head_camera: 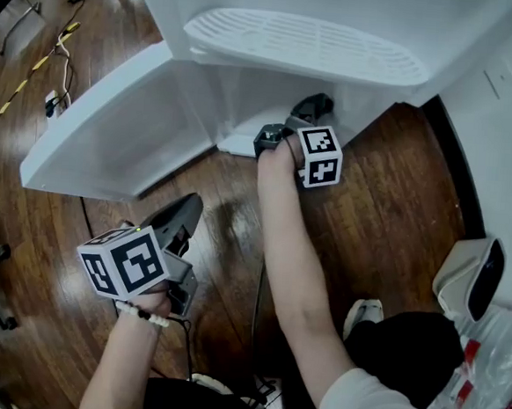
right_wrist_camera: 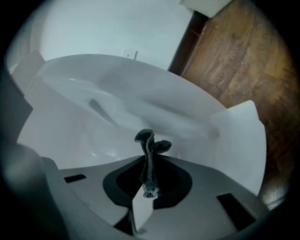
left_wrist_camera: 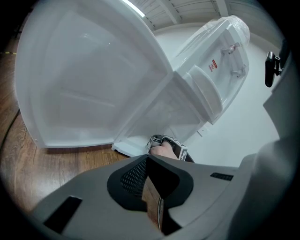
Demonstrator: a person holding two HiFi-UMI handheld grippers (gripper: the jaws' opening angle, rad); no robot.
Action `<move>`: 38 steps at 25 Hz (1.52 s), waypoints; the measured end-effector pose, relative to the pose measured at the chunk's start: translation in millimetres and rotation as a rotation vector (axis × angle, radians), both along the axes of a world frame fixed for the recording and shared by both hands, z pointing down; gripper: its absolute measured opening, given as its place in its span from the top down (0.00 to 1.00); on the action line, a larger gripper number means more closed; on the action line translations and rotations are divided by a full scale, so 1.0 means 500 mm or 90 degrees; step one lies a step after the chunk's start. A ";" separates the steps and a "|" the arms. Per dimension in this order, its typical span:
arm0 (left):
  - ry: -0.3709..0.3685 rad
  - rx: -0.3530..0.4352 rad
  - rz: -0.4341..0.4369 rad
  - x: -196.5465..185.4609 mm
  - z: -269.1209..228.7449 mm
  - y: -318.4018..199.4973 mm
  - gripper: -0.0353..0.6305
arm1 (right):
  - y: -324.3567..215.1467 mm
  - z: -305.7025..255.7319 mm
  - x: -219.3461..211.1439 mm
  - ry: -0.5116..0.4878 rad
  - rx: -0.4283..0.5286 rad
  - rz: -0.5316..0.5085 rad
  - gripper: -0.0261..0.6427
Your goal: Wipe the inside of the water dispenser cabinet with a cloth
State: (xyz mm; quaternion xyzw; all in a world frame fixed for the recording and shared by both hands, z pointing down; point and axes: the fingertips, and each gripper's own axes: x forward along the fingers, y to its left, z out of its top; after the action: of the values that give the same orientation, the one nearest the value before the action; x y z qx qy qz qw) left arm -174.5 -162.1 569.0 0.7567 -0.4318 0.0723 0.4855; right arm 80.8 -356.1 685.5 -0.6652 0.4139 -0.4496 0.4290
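The cloth [right_wrist_camera: 150,149] is pinched in the right tool [head_camera: 313,105] at upper centre, straight before the inner wall of the cabinet [right_wrist_camera: 89,122], while the closed, empty left tool [head_camera: 191,205] is held well back.

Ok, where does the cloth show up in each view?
Head view: cannot be told apart from the dark tip of the right gripper at the cabinet mouth.
Left gripper view: not in it.
Right gripper view: cloth at centre, pinched upright in the jaws.
Shared landmark: the white cabinet's open interior, in all three.
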 end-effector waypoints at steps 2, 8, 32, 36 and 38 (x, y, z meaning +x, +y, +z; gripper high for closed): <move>-0.002 -0.003 -0.003 -0.004 0.006 -0.003 0.96 | 0.007 0.031 0.006 -0.033 -0.009 0.015 0.90; 0.000 -0.006 0.001 0.004 0.011 -0.007 0.96 | 0.008 0.001 0.025 0.009 0.000 0.018 0.90; -0.030 0.021 0.000 0.003 -0.044 0.007 0.96 | 0.137 -0.441 0.015 0.258 0.262 0.011 0.90; -0.024 0.020 -0.005 0.006 -0.040 0.011 0.96 | 0.130 -0.339 0.017 0.201 0.198 0.007 0.90; -0.035 0.024 -0.002 0.010 -0.046 0.009 0.96 | 0.125 -0.269 0.015 0.162 0.158 0.001 0.90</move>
State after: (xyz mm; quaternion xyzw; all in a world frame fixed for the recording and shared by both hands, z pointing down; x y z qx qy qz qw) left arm -169.4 -157.5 546.0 0.7629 -0.4473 0.0839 0.4593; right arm 88.5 -293.8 550.9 -0.6591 0.5167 -0.3067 0.4522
